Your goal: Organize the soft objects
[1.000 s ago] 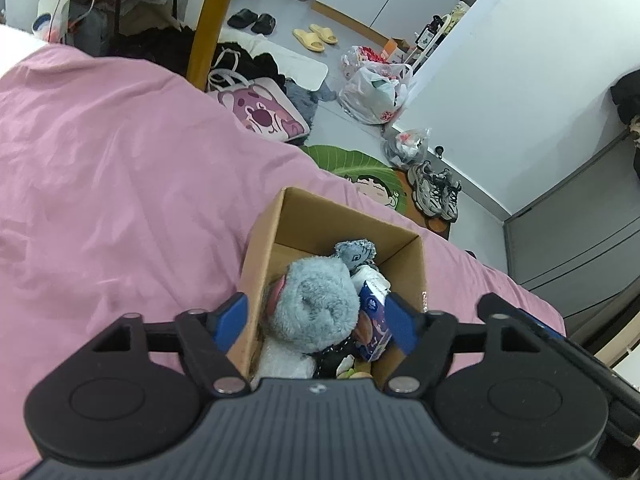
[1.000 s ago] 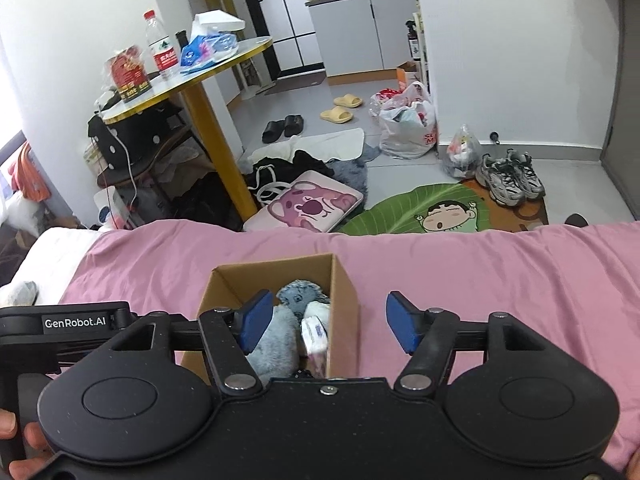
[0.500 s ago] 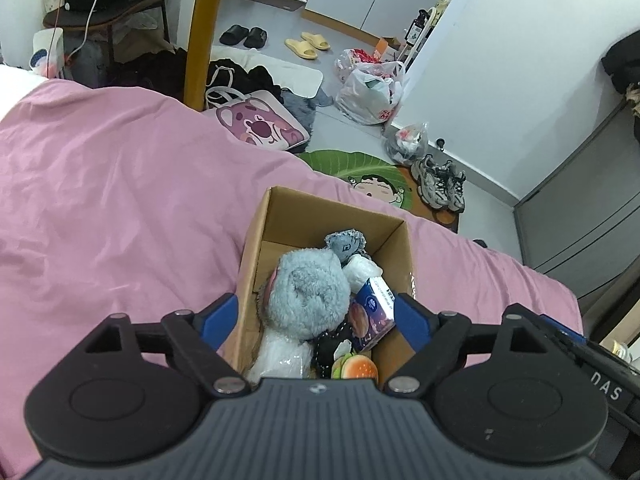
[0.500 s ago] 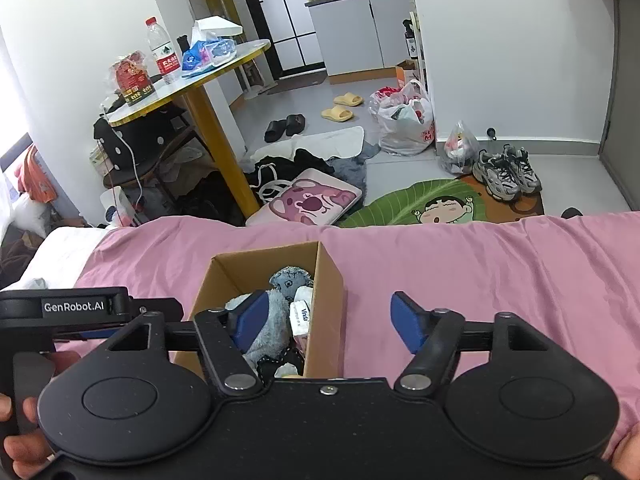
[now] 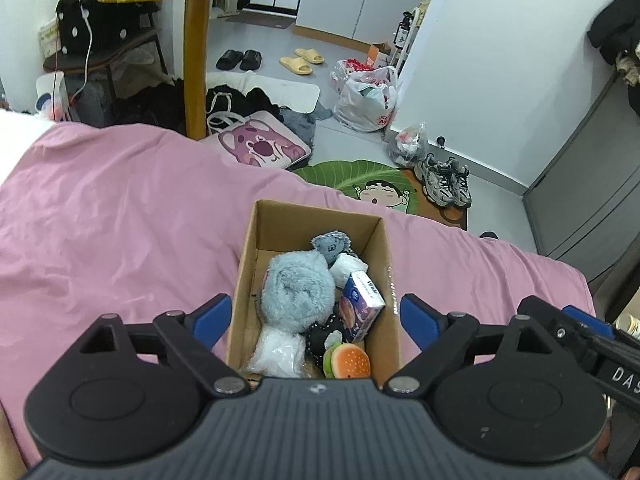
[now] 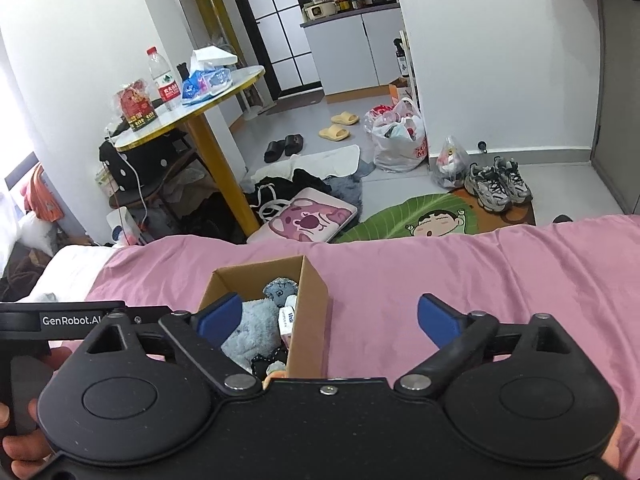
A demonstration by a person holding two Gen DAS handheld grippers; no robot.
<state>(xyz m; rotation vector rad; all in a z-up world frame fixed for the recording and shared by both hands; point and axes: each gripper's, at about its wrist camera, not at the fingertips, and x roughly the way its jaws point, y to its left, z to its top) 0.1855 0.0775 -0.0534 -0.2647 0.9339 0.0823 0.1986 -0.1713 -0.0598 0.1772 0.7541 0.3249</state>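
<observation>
An open cardboard box (image 5: 280,224) stands on the pink bed cover (image 5: 120,220). It holds a fluffy grey-blue plush (image 5: 298,290), a small grey plush (image 5: 330,246), a blue tissue pack (image 5: 360,304), a burger toy (image 5: 348,362) and a white soft item in plastic (image 5: 276,350). My left gripper (image 5: 316,314) hangs above the box's near end. Its jaws are opening, straddle the box's width and press on nothing. My right gripper (image 6: 330,314) is also opening; the box's right wall (image 6: 308,320) lies between its jaws, untouched.
The bed ends just beyond the box. On the floor past it lie a pink bear bag (image 6: 308,220), a green leaf mat (image 6: 424,220), grey sneakers (image 6: 496,188) and plastic bags. A yellow-legged table (image 6: 216,148) stands far left. White bedding (image 6: 72,272) lies left of the pink cover.
Both grippers drew back and up from the box, and both sets of jaws spread wider. More of the box's contents shows, including the burger toy.
</observation>
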